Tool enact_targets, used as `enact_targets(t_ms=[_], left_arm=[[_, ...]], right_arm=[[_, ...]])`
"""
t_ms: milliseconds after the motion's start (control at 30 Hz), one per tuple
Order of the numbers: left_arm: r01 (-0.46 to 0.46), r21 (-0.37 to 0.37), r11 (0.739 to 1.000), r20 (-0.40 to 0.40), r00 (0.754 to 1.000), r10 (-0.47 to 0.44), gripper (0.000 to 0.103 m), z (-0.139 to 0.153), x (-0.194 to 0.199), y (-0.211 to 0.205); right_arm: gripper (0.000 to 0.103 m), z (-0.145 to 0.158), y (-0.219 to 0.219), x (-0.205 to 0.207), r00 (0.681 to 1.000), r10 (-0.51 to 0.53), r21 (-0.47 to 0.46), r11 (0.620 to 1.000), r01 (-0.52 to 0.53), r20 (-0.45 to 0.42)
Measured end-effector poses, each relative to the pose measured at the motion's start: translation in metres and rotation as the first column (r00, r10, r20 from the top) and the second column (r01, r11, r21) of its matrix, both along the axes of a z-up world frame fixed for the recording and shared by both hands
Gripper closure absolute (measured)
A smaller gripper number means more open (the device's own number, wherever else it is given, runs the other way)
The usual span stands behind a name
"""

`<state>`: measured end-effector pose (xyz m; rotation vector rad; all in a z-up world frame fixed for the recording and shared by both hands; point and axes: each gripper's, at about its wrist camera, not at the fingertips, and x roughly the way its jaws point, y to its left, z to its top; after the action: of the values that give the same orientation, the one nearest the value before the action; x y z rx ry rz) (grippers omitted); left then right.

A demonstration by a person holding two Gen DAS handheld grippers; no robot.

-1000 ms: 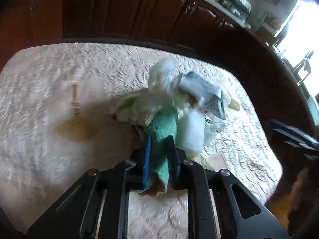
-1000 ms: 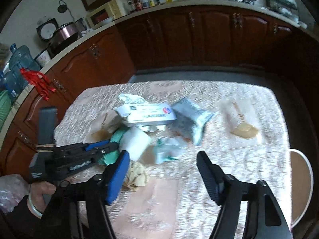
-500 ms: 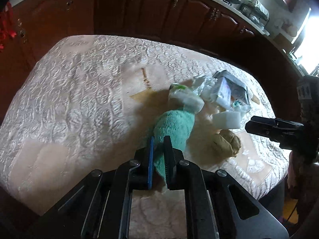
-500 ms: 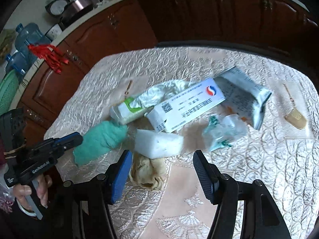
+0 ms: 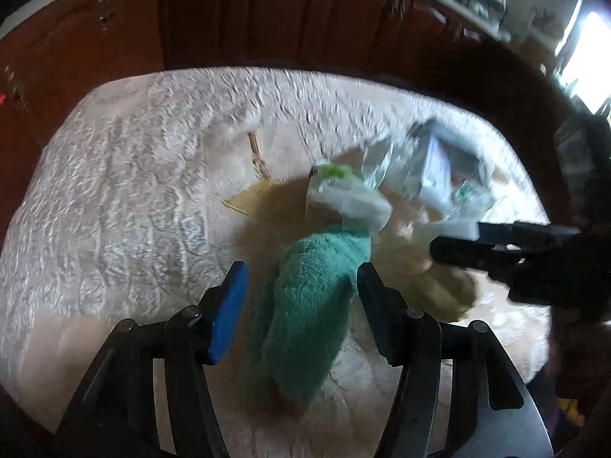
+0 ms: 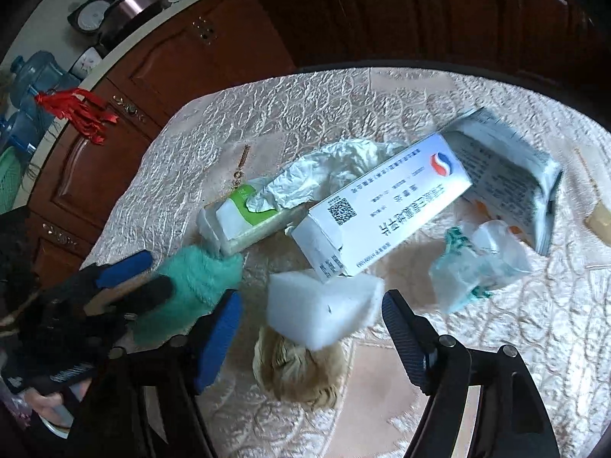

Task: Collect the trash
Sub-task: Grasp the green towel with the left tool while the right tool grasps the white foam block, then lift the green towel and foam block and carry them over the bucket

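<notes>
A fuzzy green cloth (image 5: 309, 305) lies on the table between the jaws of my open left gripper (image 5: 299, 280); it also shows in the right wrist view (image 6: 191, 286). My right gripper (image 6: 309, 313) is open around a white sponge block (image 6: 324, 307), above a crumpled tan wad (image 6: 298, 374). Behind lie a tissue pack with a green label (image 6: 244, 217), a white medicine box (image 6: 385, 213), a silver pouch (image 6: 504, 175) and a crumpled plastic wrapper (image 6: 477, 263).
The table has an embossed cream cover (image 6: 267, 114) and dark cabinets (image 6: 214, 49) behind it. A tan spoon-like piece (image 5: 252, 194) lies left of the pile. The left gripper shows at the left of the right wrist view (image 6: 130, 278).
My left gripper has opened and let go of the green cloth, which now lies on the table. My right gripper has moved in and down around the white sponge block.
</notes>
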<state>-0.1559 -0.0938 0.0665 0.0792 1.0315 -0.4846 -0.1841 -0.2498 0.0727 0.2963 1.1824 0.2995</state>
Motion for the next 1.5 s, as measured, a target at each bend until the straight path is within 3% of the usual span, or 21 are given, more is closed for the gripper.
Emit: enact_targets(t_ms=[33,67,100,133,233,367,533,767,1033,1500], left_arm=[[0.005,0.011,1.0,0.001,1.0,-0.005,0.046,-0.003,0.0,-0.003],[0.012,0.018,1.0,0.002,1.0,-0.012,0.047,-0.005,0.0,-0.007],[0.02,0.015,1.0,0.004,1.0,-0.02,0.061,-0.005,-0.002,-0.009],[0.033,0.006,0.999,0.006,0.999,-0.033,0.068,-0.003,-0.004,-0.012],[0.041,-0.005,0.999,0.016,0.999,-0.041,0.071,0.003,-0.01,-0.014],[0.046,-0.097,0.994,0.021,0.999,-0.044,0.072,0.026,-0.022,-0.006],[0.064,-0.155,0.986,0.064,0.996,-0.055,0.072,0.058,-0.039,-0.012],[0.11,-0.135,0.985,0.157,0.984,-0.088,0.072,0.089,-0.06,-0.047],[0.13,-0.144,0.981,0.164,0.981,-0.106,0.072,0.1,-0.062,-0.084],[0.166,-0.097,0.981,0.222,0.965,-0.141,0.072,0.11,-0.066,-0.143]], right_arm=[[0.057,-0.002,-0.002,-0.001,1.0,-0.001,0.004,1.0,0.001,-0.003],[0.059,-0.003,-0.004,-0.002,1.0,0.0,0.01,1.0,0.0,-0.006],[0.059,-0.002,-0.007,-0.006,1.0,-0.003,0.017,1.0,0.003,0.003],[0.06,0.001,-0.01,-0.009,1.0,-0.004,0.016,1.0,0.004,0.016],[0.061,0.013,-0.022,-0.019,0.999,-0.012,0.025,1.0,0.011,0.052],[0.061,0.036,-0.037,-0.037,0.995,-0.004,0.055,0.999,-0.001,0.103],[0.061,0.06,-0.058,-0.059,0.987,-0.031,0.086,0.996,0.018,0.158],[0.061,0.083,-0.081,-0.081,0.974,-0.072,0.077,0.995,0.057,0.217],[0.061,0.099,-0.105,-0.097,0.956,-0.126,0.04,0.992,0.119,0.266],[0.061,0.108,-0.144,-0.118,0.928,-0.201,0.022,0.979,0.205,0.314]])
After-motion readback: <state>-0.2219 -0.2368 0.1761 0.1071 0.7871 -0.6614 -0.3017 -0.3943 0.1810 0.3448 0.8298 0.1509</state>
